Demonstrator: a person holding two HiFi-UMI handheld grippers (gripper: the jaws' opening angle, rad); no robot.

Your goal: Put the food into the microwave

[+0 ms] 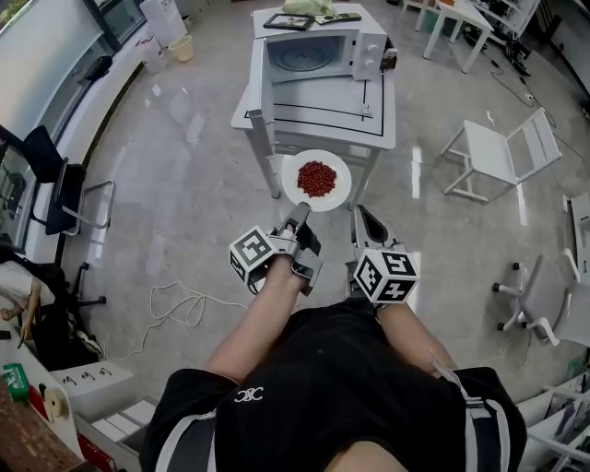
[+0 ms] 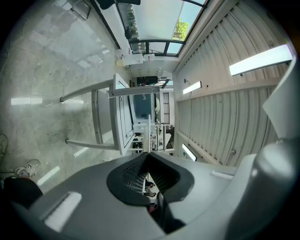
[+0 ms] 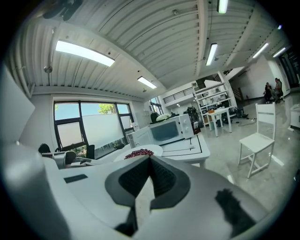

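A white plate [image 1: 337,167] heaped with red food [image 1: 316,178] hangs in the air in front of the table [image 1: 323,124]. My left gripper [image 1: 300,212] is shut on the plate's near rim, rolled onto its side. In the left gripper view the plate's edge [image 2: 149,133] shows as a thin line running out of the jaws [image 2: 149,157]. My right gripper [image 1: 359,214] sits just right of the plate, shut, with nothing in it [image 3: 150,158]. The white microwave [image 1: 313,53] stands on the table with its door [image 1: 259,88] swung open to the left, and it also shows in the right gripper view [image 3: 168,130].
A white chair [image 1: 502,152] stands to the right of the table and an office chair [image 1: 544,295] is nearer on the right. A black chair [image 1: 60,194] is at the left. A cable [image 1: 175,304] lies on the floor. A dark tray [image 1: 288,21] sits behind the microwave.
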